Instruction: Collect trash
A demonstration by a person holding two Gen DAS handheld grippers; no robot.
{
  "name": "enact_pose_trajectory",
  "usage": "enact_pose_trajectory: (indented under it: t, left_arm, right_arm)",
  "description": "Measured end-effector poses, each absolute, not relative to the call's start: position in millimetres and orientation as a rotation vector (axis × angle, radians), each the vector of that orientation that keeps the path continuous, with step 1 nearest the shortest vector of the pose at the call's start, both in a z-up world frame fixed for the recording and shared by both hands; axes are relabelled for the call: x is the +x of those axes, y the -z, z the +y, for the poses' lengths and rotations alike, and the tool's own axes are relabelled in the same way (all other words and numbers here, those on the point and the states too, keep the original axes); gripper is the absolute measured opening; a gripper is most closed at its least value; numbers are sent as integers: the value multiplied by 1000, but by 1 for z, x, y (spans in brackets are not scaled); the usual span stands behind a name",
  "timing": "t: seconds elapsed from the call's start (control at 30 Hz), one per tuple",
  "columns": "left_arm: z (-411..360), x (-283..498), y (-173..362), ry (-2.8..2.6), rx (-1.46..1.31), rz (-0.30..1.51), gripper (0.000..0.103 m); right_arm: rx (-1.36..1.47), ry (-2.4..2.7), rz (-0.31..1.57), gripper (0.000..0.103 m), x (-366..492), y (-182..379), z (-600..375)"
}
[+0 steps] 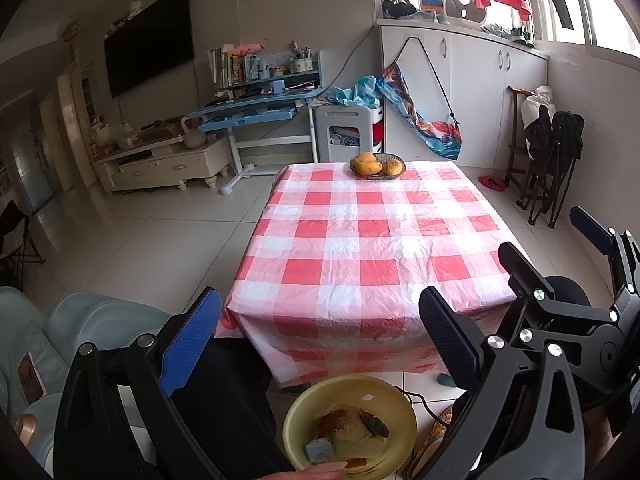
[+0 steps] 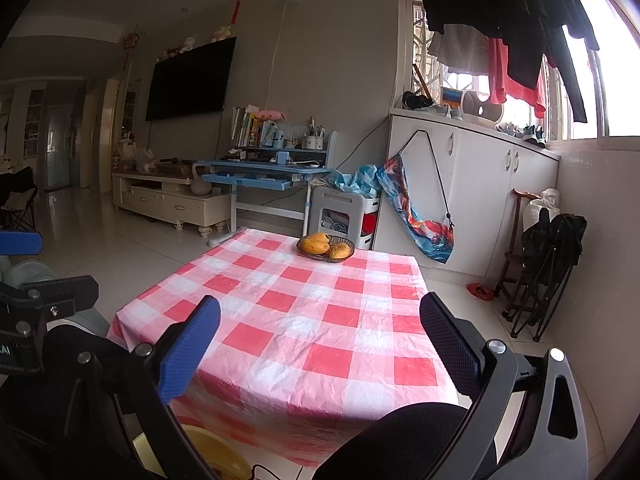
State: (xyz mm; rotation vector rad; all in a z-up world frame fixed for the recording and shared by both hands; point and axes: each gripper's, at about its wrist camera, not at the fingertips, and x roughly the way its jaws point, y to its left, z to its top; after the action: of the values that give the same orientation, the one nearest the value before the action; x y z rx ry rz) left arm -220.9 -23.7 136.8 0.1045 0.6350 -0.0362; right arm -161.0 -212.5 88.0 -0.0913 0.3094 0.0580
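Left wrist view: both grippers (image 1: pixel 320 344) (image 2: pixel 320 344) hold fingers wide apart, empty. Bowl (image 1: pixel 304 412) of scraps, seemingly on the floor below the desk (image 1: pixel 360 240), risks being knocked.

Here's the counter (image 1: pixel 360 240), covered corner to corner in a red-and-white checked cloth that drapes over its near edge. At the far edge, about midway along, sits a dark wicker basket (image 1: pixel 378 166) holding orange-yellow fruit (image 1: pixel 368 163). On the tiled floor (image 1: pixel 132 240) below the near edge rests a yellow bowl (image 1: pixel 350 426) of scraps.
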Motion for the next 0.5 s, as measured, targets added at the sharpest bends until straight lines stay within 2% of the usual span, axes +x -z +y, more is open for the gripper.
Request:
enact_pose_trajectory:
  t: [0.5]
  left_arm:
    - [-26,-222,-138,43,111,643,96]
  right_arm:
    - [-102,-56,315,95,-161,-87,-213]
